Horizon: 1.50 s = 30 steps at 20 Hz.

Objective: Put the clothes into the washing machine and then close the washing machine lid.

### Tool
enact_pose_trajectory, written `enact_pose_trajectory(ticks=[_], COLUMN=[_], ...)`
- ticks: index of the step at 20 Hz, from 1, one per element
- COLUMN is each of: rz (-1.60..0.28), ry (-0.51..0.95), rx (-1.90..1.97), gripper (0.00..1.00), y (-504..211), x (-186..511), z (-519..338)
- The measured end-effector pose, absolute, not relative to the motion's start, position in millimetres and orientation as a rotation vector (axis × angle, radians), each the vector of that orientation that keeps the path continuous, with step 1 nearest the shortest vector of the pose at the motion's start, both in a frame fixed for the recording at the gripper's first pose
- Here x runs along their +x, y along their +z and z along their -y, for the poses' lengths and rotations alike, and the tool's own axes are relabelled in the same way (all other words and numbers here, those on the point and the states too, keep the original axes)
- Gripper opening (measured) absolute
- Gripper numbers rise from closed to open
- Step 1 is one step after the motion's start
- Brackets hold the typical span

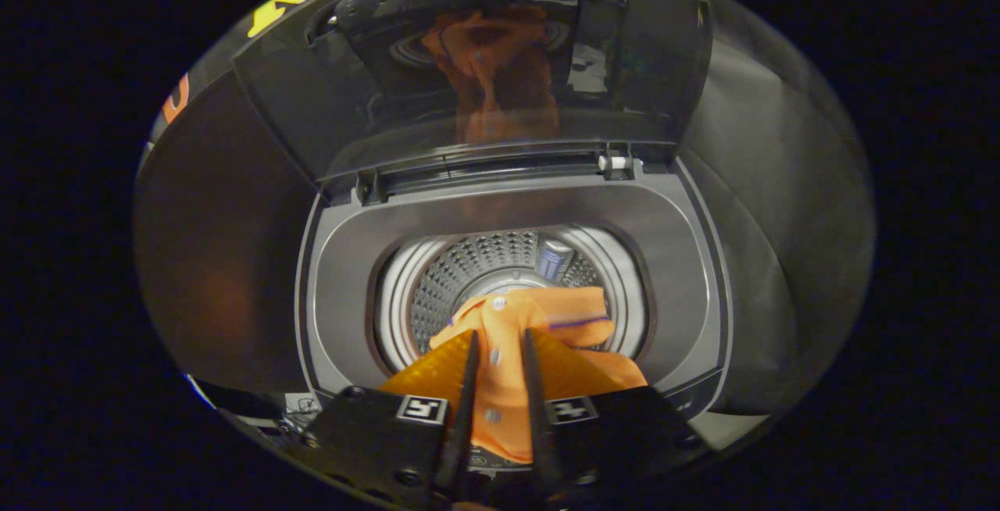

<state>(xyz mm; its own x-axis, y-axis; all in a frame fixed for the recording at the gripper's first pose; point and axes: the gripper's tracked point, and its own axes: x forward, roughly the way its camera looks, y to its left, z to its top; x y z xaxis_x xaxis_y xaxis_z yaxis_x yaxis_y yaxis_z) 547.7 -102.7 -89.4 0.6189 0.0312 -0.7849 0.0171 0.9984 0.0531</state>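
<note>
Gripper jaws nearly closed, pinching a fold of the orange shirt between both fingers; the button placket runs up between them. Shirt hangs over the drum mouth of the washing machine, held high, probably so the cloth clears the rim before being let go. Lid stands fully raised behind, leaving the opening free; not yet closed. Its glossy face mirrors the orange cloth. Hard to tell: how much of the shirt is already inside the drum, since the fingers and cloth cover the near rim. Drum bottom hidden.
</note>
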Motion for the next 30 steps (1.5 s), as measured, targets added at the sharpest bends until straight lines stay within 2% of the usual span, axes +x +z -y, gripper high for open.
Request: enact_pose_trajectory(ticks=[3, 14, 30], rz=[-0.909, -0.83, -0.482], ry=[-0.014, -0.024, 0.031], rx=[0.065, -0.011, -0.03], gripper=[0.78, 0.79, 0.79], y=[-92.0, -72.7, 66.6], x=[543.7, 536.3, 567.6], z=[106.8, 123.0, 117.3])
